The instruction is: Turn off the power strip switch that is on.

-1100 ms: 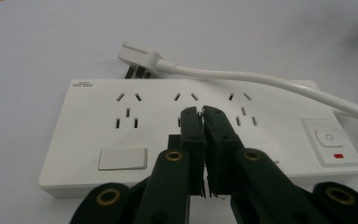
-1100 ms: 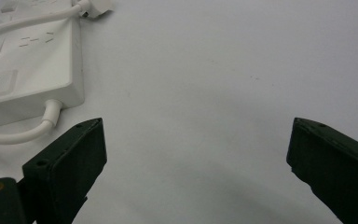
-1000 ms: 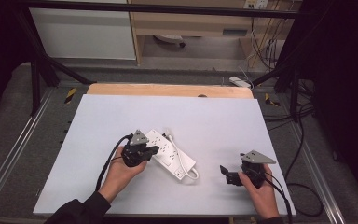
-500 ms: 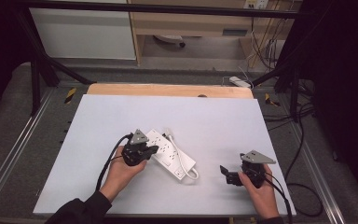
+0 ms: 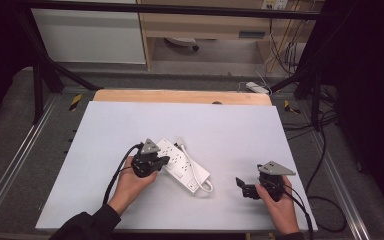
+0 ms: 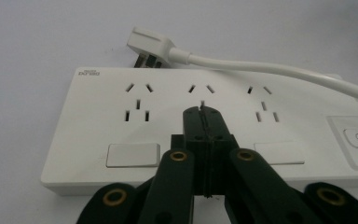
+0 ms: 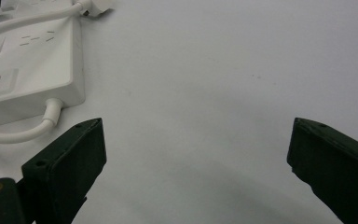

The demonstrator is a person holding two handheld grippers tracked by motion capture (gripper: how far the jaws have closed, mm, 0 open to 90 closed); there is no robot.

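Note:
A white power strip point(image 5: 182, 162) lies flat left of the white tabletop's point(image 5: 230, 125) middle, its white cable point(image 5: 200, 177) looping back beside it. In the left gripper view the strip point(image 6: 98, 112) shows three socket groups, a switch at its right end, and its plug point(image 6: 149, 46) lying just beyond. My left gripper point(image 6: 201, 112) is shut with nothing between the jaws, its tips over the middle socket group; touching cannot be told. My right gripper point(image 5: 240, 186) rests low at the table's front right, open and empty, pointing toward the strip's point(image 7: 37, 60) switch end.
A wooden strip point(image 5: 180, 96) runs along the table's far edge. Black frame rails stand at both sides. Loose cables and a white adapter point(image 5: 256, 87) lie on the floor beyond the far right corner. Shelving stands at the back.

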